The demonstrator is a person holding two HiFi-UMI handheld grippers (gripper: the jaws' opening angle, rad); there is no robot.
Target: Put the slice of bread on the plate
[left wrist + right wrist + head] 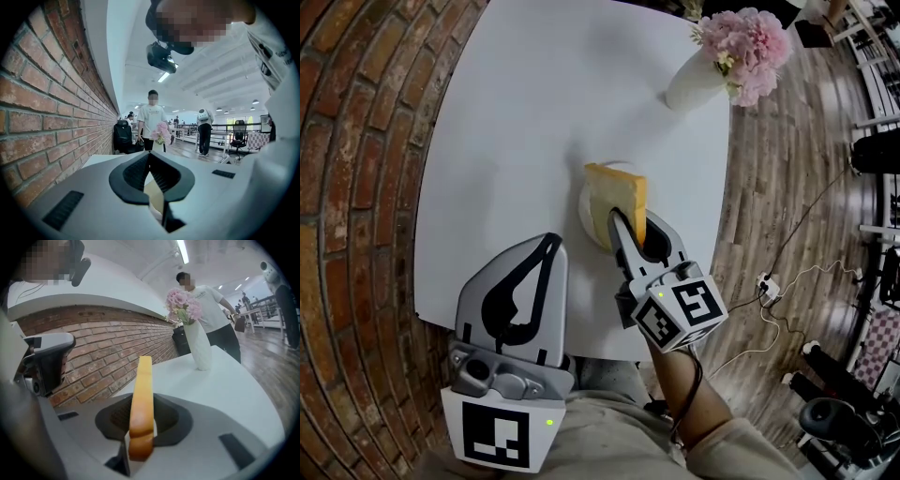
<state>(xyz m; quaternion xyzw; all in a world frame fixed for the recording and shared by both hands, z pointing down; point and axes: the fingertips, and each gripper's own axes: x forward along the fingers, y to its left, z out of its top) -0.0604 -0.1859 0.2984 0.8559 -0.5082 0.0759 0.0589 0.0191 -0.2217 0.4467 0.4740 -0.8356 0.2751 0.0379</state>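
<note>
The right tool (634,225) is clamped on the slice of bread (617,192), its jaws parted only by the slice's thickness and pressing on both flat sides. The slice stands on edge, crust up, reaching out past the jaw tips over the white plate (588,221) near the middle of the white table (525,103); whether it touches the plate cannot be made out. The left tool (550,240) rests at the near table edge, its jaws closed together and empty. A white vase (692,82) of pink flowers (748,45) stands at the far corner.
</note>
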